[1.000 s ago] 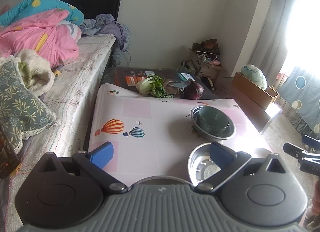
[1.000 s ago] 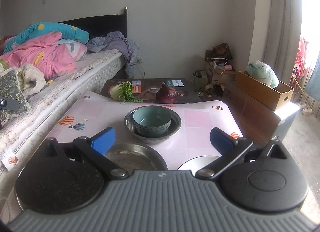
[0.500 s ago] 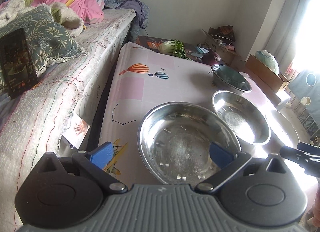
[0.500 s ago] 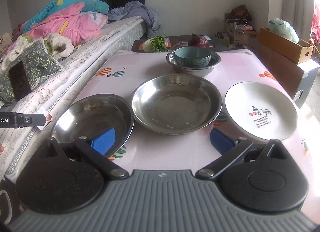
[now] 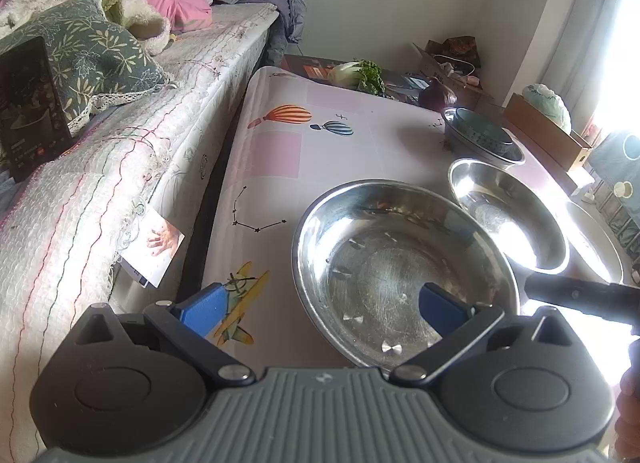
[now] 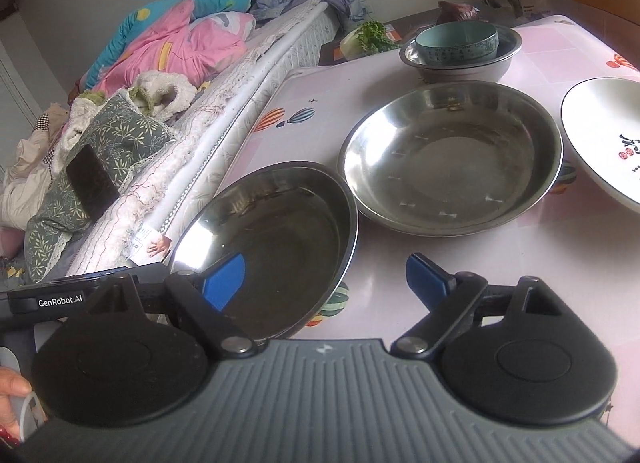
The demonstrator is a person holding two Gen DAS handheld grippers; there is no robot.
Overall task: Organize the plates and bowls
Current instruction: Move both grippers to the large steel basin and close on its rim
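Note:
Two shallow steel bowls sit on the pink table. The near steel bowl (image 5: pixel 400 263) (image 6: pixel 272 239) lies at the front left, the second steel bowl (image 5: pixel 508 215) (image 6: pixel 452 155) behind it to the right. A white plate (image 6: pixel 600 143) with red and black marks is at the right. A teal bowl (image 6: pixel 456 43) (image 5: pixel 484 137) rests inside a small steel bowl (image 6: pixel 464 63) at the far side. My left gripper (image 5: pixel 324 307) is open, its right finger over the near bowl. My right gripper (image 6: pixel 332 279) is open, its left finger over the same bowl's near rim.
A bed (image 5: pixel 120 135) with quilts and a patterned pillow (image 6: pixel 104 143) runs along the table's left edge. A phone (image 5: pixel 28 103) leans on the pillow. Greens (image 5: pixel 360 73) and a red cabbage (image 5: pixel 436 95) lie past the table's far end. Cardboard boxes (image 5: pixel 544 131) stand at the right.
Both grippers have dropped lower and moved in toward the near steel bowl, which now fills more of both views. The right view has swung left. Both stay open.

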